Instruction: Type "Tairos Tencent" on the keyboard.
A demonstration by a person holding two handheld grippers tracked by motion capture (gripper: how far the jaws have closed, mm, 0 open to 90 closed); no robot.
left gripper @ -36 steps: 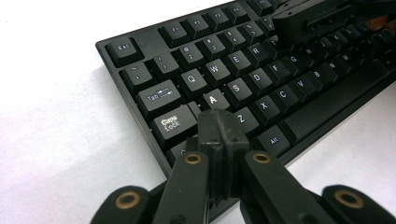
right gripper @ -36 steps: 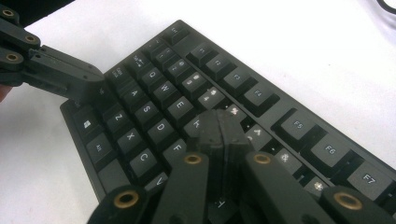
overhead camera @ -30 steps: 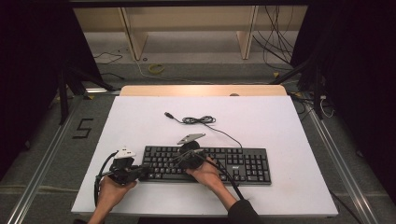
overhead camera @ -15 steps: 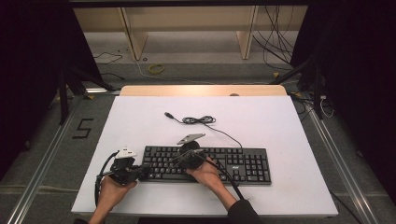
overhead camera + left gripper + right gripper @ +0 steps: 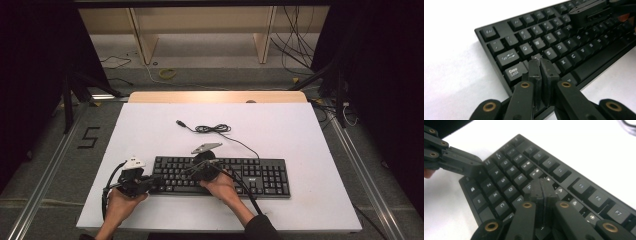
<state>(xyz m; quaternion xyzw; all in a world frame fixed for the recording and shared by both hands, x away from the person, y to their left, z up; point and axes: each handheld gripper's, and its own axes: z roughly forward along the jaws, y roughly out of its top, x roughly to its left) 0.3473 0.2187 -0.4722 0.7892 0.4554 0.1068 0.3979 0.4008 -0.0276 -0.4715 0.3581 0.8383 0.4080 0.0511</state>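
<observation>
Both hand-held grippers, left (image 5: 150,183) and right (image 5: 187,171), rest clenched with nothing between their jaws on a black keyboard (image 5: 260,177), which lies low and centre on the white surface (image 5: 300,130).

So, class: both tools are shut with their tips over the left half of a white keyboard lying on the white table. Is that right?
One detail is wrong: the keyboard is black, not white, as the high view shows. The rest stands: the left tool and the right tool are shut, tips over its left half, and it lies on the white table.
</observation>
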